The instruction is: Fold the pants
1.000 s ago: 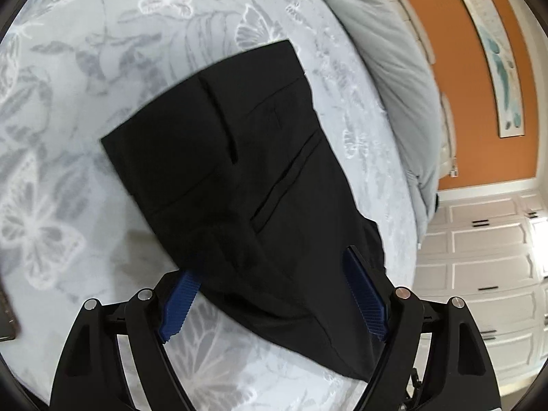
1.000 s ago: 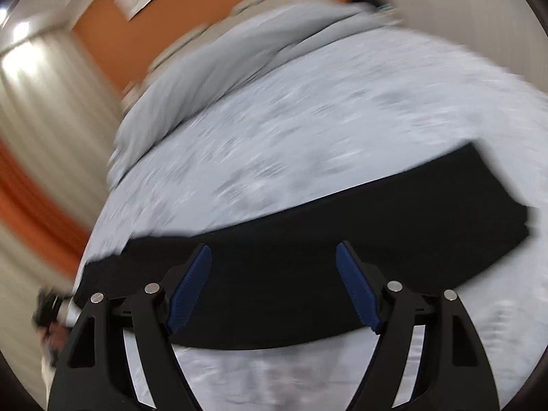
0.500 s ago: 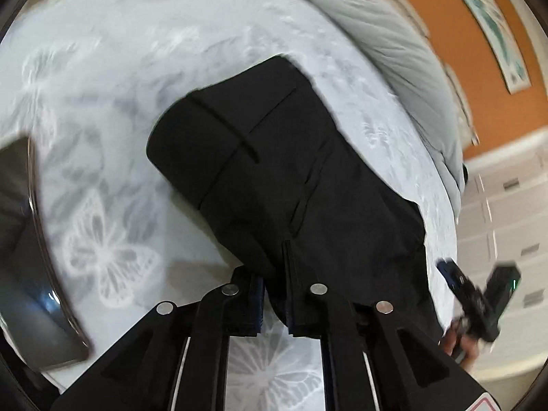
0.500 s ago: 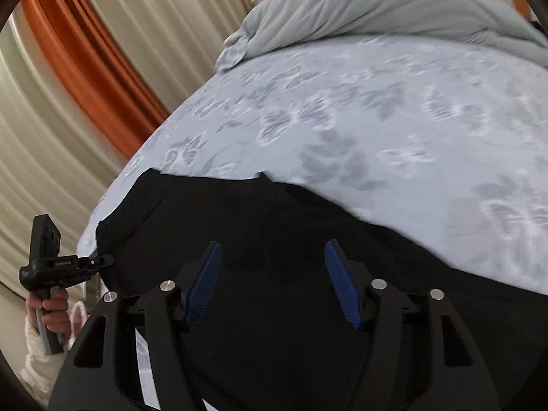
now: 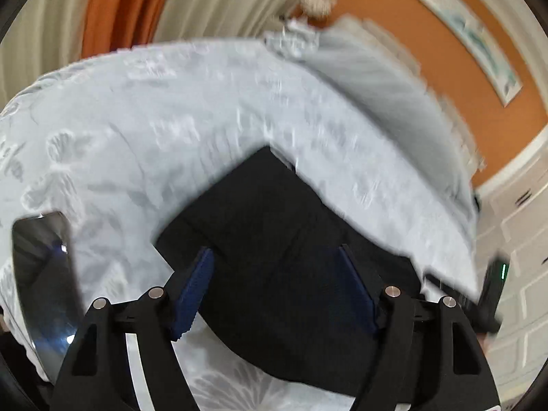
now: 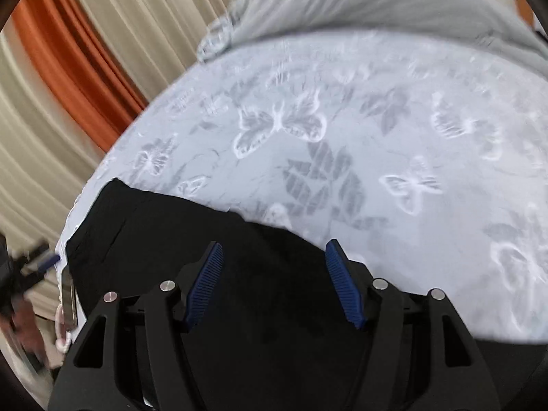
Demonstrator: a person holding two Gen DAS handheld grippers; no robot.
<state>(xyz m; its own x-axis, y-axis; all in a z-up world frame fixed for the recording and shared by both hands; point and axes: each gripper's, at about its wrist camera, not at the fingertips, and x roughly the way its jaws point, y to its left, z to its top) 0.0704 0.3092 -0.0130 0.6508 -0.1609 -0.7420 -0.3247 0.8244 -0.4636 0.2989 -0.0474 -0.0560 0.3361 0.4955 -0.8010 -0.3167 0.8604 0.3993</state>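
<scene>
1. While the folded black fabric pants (image 5: 284,239) are lying flat on the pale butterfly-print bedspread (image 6: 376,144), the left gripper (image 5: 274,287) is being opened, nothing pinched.
2. The right gripper (image 6: 274,284) is being held spread above the cloth, empty.
3. Edges are best being aligned before regrasping.

- The pants (image 5: 274,239) are plain black.
- The bedspread (image 6: 376,137) under them is pale grey-blue with white butterflies and grey leaves.
- The curtains (image 6: 85,51) beyond the bed are beige and orange.
- Each tool (image 5: 274,287) (image 6: 274,281) is black with blue pads (image 6: 205,284).
- The wall (image 5: 394,34) is orange.
</scene>
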